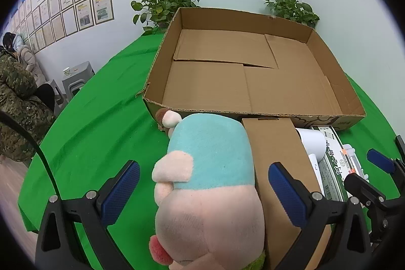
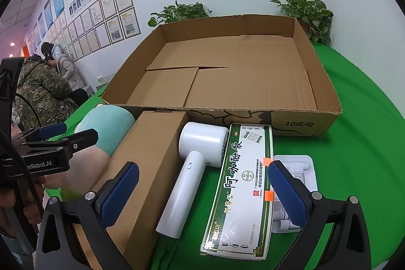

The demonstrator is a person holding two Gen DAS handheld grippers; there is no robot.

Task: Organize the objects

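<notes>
A pink and blue plush toy (image 1: 207,184) lies on the green table between the fingers of my open left gripper (image 1: 205,189), untouched by the pads. Right of it lie a closed brown carton (image 1: 278,163), a white hair dryer (image 2: 195,168), a green-and-white printed box (image 2: 243,189) and a white plastic tray (image 2: 301,168). My right gripper (image 2: 203,189) is open above the hair dryer and printed box, holding nothing. A large empty open cardboard box (image 1: 253,62) sits just behind them; it also shows in the right wrist view (image 2: 227,72).
Two potted plants (image 1: 162,4) (image 1: 291,6) stand behind the big box at the wall. People sit at the far left (image 1: 17,92) beside a grey stool (image 1: 76,77). The green cloth (image 1: 101,118) runs left of the toy.
</notes>
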